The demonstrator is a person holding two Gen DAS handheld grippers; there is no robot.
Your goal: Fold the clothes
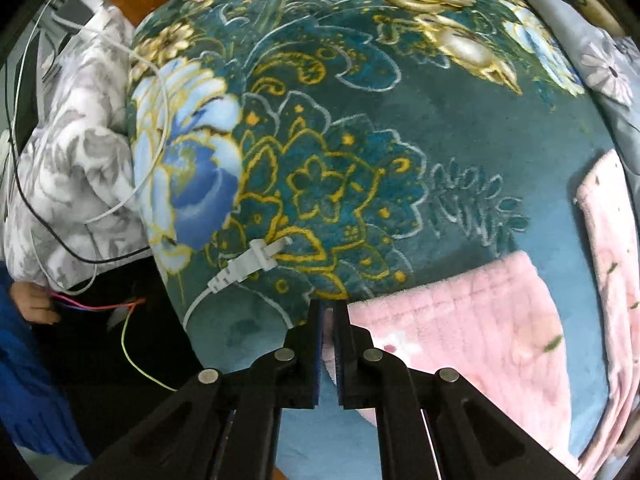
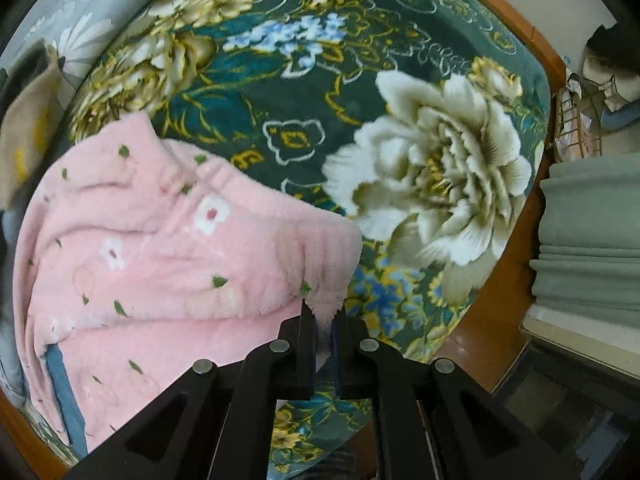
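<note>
I am holding a fluffy pink fleece garment with small white flowers and green leaf flecks (image 2: pixel 160 264) by two of its edges, over a plush teal bedspread patterned with gold and cream peonies (image 2: pixel 420 184). My right gripper (image 2: pixel 324 316) is pinching a ribbed pink corner, the jaws nearly together with fleece showing between them; my left gripper (image 1: pixel 328 312) is likewise standing with its jaws almost closed on a sliver of pink at the garment's other edge. Judging from how the cloth is lying, I am somewhere in the early to middle part of the fold: the garment is spread mostly flat on the bedspread, with wrinkles running across it and one pink flap lying apart on the right of the left wrist view, so no neat folded stack is showing yet. What is left, as I judge it, is bringing the held edge over, smoothing it, and making the remaining folds. A white cable with a plug (image 1: pixel 248 260) is lying on the bedspread near my left jaws, and a grey-and-white floral quilt (image 1: pixel 76 168) is bunching at the bed's side. I am finding no brand, label or readable writing anywhere.
</note>
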